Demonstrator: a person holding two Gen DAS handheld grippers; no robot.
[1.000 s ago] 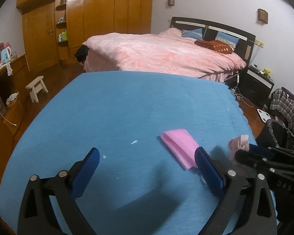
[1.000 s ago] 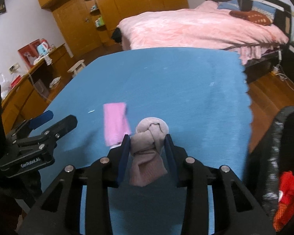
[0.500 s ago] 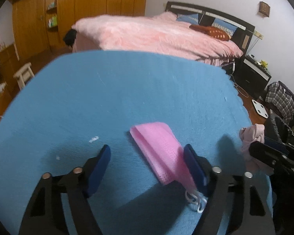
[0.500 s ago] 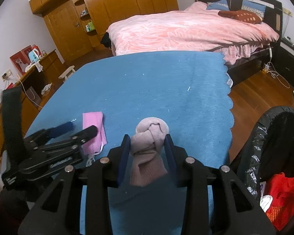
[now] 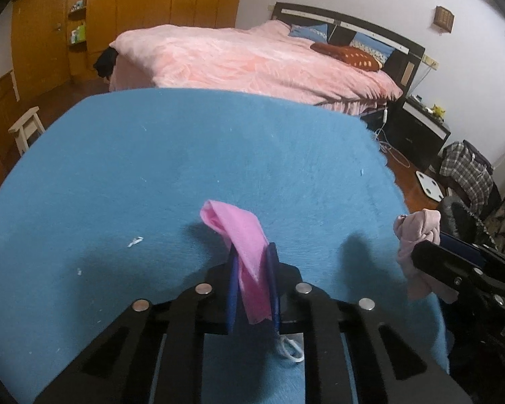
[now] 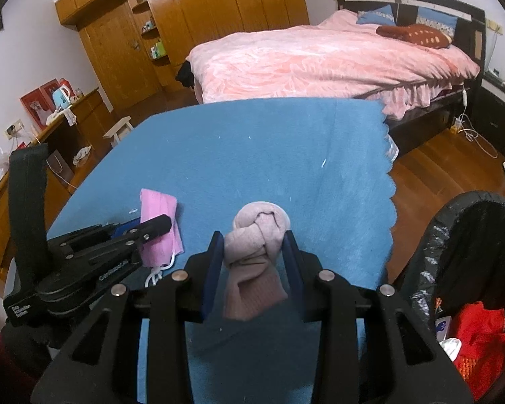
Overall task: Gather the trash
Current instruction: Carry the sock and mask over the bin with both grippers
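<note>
One crumpled pink fabric face mask (image 5: 242, 235), one knotted dusty-pink knit sock (image 6: 257, 235), two black two-finger grippers (image 5: 252, 262) (image 6: 254, 245), one blue felt-covered table (image 6: 252, 141).

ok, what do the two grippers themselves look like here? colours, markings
Both the left gripper and the right gripper are black, with cut-out linkage arms, silver round pivot pins and flat blue fingers. The left one's body carries small white lettering, too blurred to read.
</note>
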